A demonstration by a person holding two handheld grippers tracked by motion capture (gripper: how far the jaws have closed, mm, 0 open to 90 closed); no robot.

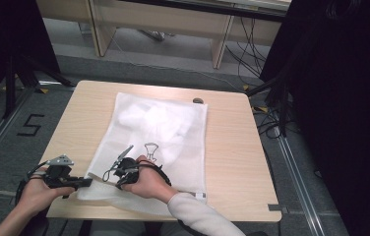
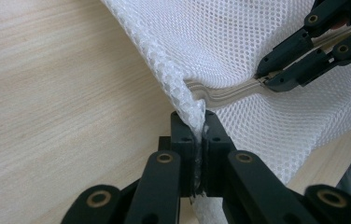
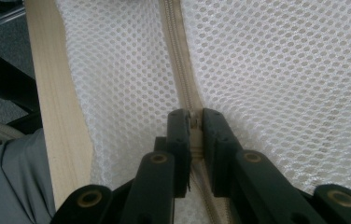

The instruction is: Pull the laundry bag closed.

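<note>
A white mesh bag [image 1: 158, 128] lies flat on the wooden table [image 1: 232, 147], with a beige zipper [image 3: 178, 56] along its near edge. My left gripper [image 1: 87, 182] is shut on the bag's near-left corner, and the mesh [image 2: 190, 100] is pinched between its jaws [image 2: 199, 123]. My right gripper [image 1: 107, 176] sits just right of it, shut on the zipper pull [image 3: 194, 125]. In the left gripper view the right gripper [image 2: 264, 80] clamps the zipper tape [image 2: 225, 93] a short way along the edge. A small black print [image 1: 151, 151] marks the bag.
A small dark object [image 1: 198, 101] lies at the table's far edge. Black stands [image 1: 18, 69] and cables [image 1: 271, 118] flank the table on the floor. A wooden desk [image 1: 173, 24] stands behind. The person's grey trousers [image 3: 10, 182] show past the near table edge.
</note>
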